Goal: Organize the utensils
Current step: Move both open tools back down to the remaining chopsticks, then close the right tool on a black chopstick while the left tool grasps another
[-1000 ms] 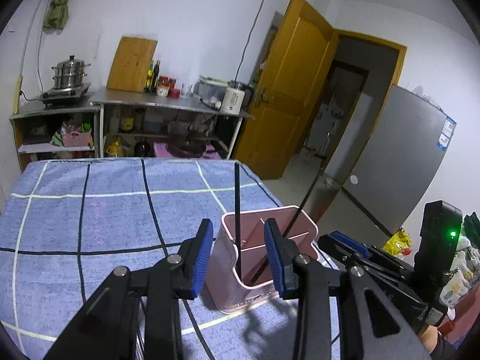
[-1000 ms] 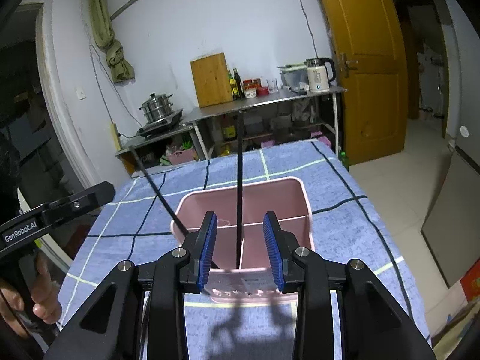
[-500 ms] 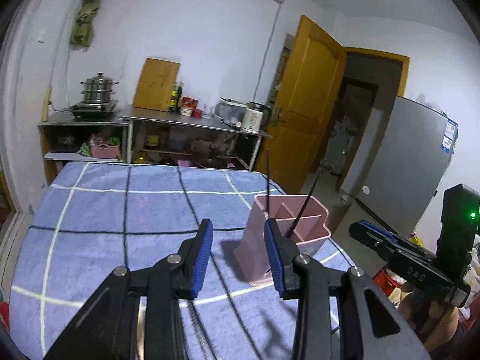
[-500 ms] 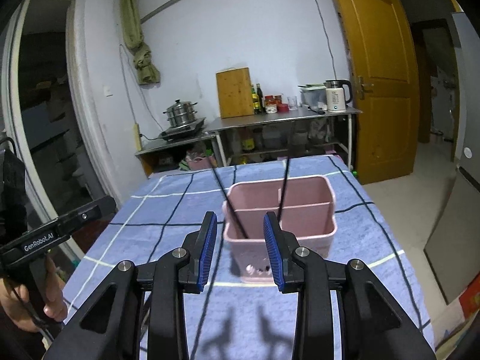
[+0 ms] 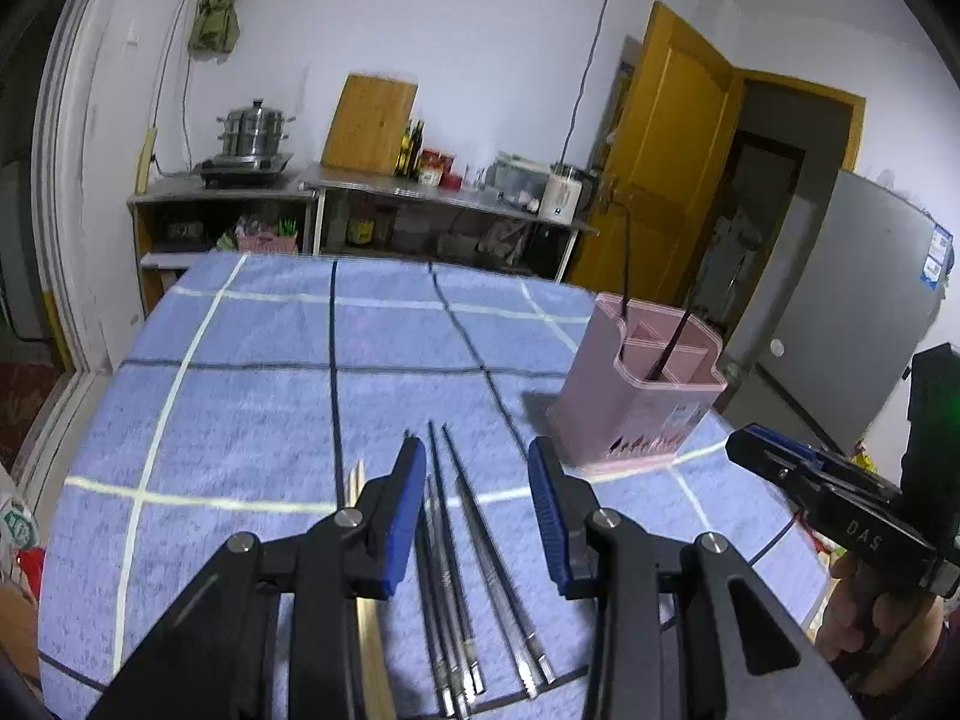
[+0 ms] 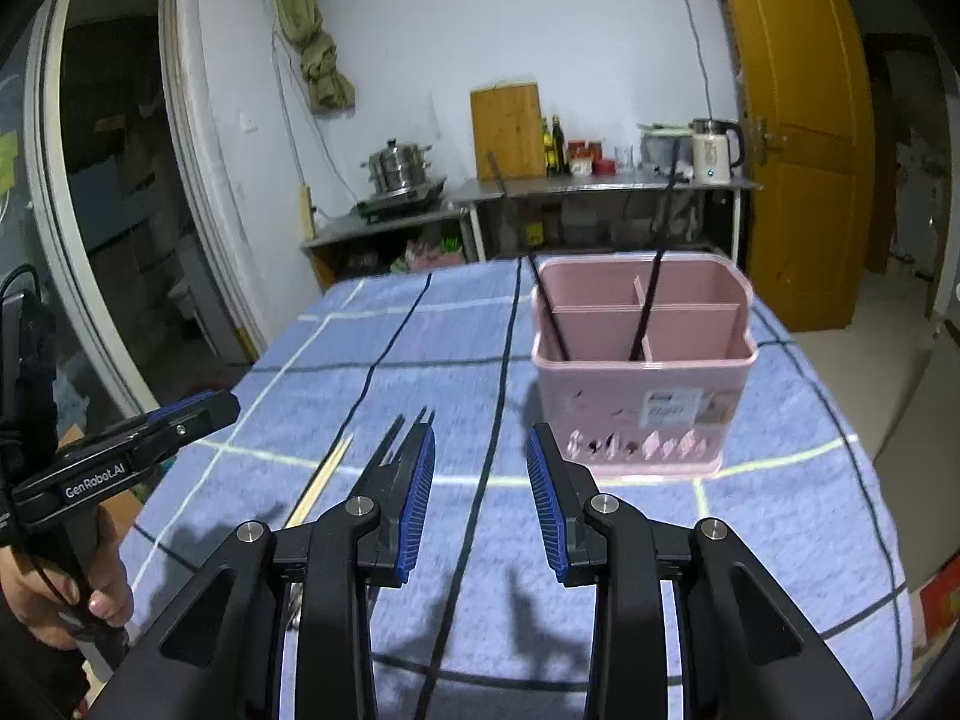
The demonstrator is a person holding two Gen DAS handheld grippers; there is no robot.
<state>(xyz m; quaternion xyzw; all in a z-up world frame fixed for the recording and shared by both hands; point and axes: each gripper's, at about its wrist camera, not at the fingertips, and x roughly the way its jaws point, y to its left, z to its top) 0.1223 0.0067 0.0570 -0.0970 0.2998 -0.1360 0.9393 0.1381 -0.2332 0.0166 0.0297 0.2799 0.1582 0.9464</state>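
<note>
With two black chopsticks [image 6: 645,306] already standing in the pink holder [image 5: 639,402] at 2 o'clock, and both the left gripper [image 5: 477,516] and right gripper [image 6: 480,501] released and empty, you are at the pick-up step: lower the left over the dark chopsticks [image 5: 474,546] lying between its jaws

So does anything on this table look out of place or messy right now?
Nothing spilled or damaged. The pink holder stands upright with two black chopsticks leaning in separate compartments. Several dark chopsticks and a pale wooden pair lie loose on the blue cloth, not yet put away.
</note>
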